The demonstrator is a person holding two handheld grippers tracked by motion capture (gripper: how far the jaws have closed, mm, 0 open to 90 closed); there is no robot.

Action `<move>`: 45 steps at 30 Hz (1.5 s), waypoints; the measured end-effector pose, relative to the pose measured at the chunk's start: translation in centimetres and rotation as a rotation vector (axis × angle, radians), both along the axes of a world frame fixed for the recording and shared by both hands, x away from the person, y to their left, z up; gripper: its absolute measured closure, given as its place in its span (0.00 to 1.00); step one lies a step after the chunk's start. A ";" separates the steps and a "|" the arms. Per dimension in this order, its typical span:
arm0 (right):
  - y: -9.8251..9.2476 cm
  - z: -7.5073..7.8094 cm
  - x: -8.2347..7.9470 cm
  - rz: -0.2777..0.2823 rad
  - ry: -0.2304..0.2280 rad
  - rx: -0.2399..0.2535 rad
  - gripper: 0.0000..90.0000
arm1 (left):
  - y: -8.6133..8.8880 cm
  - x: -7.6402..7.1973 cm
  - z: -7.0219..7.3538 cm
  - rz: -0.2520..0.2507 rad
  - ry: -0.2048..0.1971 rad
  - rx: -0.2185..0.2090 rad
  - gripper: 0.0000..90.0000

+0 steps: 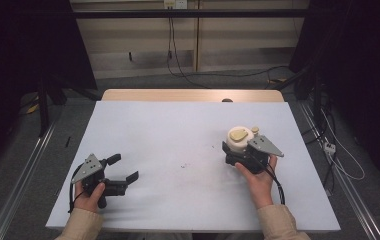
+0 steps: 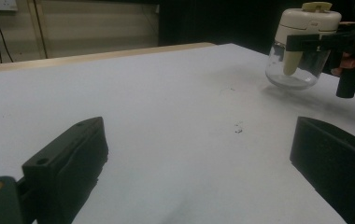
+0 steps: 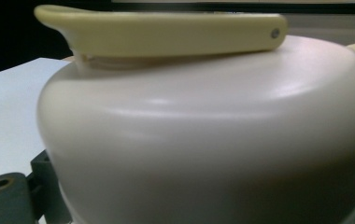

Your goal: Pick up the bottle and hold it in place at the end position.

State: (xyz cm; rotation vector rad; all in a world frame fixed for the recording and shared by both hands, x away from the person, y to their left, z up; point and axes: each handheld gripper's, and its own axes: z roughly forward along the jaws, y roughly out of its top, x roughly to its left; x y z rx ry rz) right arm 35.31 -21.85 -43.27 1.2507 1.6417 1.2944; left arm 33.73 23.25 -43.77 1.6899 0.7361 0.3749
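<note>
One jar is in hand here — a clear glass body under a cream lid, with a pale yellow flap lying flat on top. It sits at the right side of the white table, raised just clear of the surface in the left gripper view, where a pale yellow piece hangs inside the glass. The right gripper is clamped on the jar just below the lid, one jaw on each side. The left gripper is well apart from it, low over the table's left side, its jaws spread wide with bare tabletop between them. A few dark specks mark the table between the two grippers.
</note>
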 end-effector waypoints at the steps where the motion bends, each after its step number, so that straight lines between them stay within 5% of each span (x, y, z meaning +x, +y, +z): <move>1: 0.1 0.0 0.1 0.003 0.002 -0.001 0.07 | 0.0 0.0 0.0 0.004 0.003 -0.003 0.04; 45: 5.0 0.6 3.1 0.079 0.024 0.024 0.07 | 0.0 0.0 -0.1 -0.015 0.003 -0.010 0.04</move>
